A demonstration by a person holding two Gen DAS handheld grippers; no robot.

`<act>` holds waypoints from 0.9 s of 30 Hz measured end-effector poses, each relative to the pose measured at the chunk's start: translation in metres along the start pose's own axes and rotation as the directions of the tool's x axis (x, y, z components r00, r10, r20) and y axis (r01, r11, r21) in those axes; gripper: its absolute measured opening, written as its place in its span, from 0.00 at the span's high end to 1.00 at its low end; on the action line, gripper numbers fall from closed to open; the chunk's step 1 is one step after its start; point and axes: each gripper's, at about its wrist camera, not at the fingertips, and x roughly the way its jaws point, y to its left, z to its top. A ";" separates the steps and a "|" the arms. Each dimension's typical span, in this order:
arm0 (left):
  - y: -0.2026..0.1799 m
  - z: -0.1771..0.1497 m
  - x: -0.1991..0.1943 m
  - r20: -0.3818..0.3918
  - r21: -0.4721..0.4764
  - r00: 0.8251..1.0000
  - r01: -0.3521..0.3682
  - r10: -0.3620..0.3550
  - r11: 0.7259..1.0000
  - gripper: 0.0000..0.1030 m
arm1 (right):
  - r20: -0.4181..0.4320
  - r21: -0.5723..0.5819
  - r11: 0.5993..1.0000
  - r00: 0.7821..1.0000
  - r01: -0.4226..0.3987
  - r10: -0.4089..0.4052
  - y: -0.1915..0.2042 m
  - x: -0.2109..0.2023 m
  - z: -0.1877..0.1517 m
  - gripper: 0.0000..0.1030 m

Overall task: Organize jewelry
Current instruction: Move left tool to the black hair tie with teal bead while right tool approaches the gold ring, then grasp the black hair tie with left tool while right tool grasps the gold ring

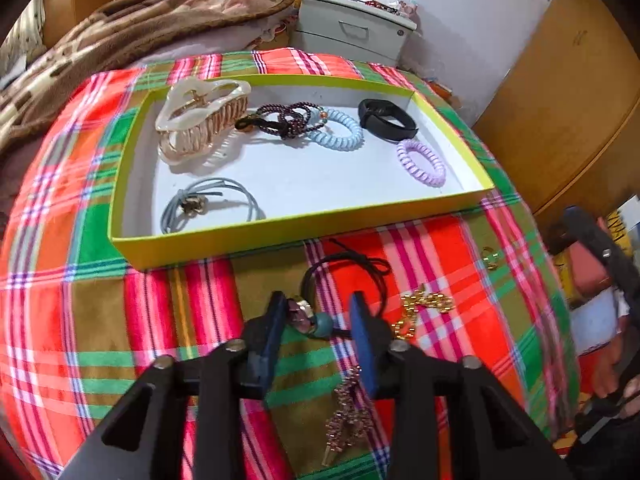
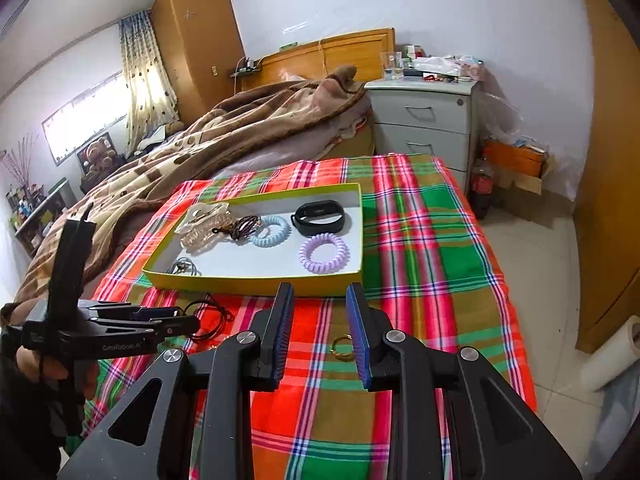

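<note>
A yellow-rimmed white tray holds a pearly claw clip, dark bead bracelets, a blue coil tie, a black band, a purple coil tie and a grey cord tie. My left gripper is open, its fingers either side of the beads of a black cord necklace on the plaid cloth. A gold chain, a pink bead strand and a gold ring lie nearby. My right gripper is open and empty above a gold ring.
The plaid cloth covers a table beside a bed with a brown blanket. A grey drawer cabinet stands behind, wooden wardrobes at the right. The left gripper also shows in the right wrist view.
</note>
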 end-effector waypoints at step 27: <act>0.019 0.007 -0.036 0.134 -0.088 0.991 0.026 -0.014 0.996 0.82 | -0.177 0.029 0.999 0.984 0.015 -0.010 -0.020 0.042 -0.035 0.73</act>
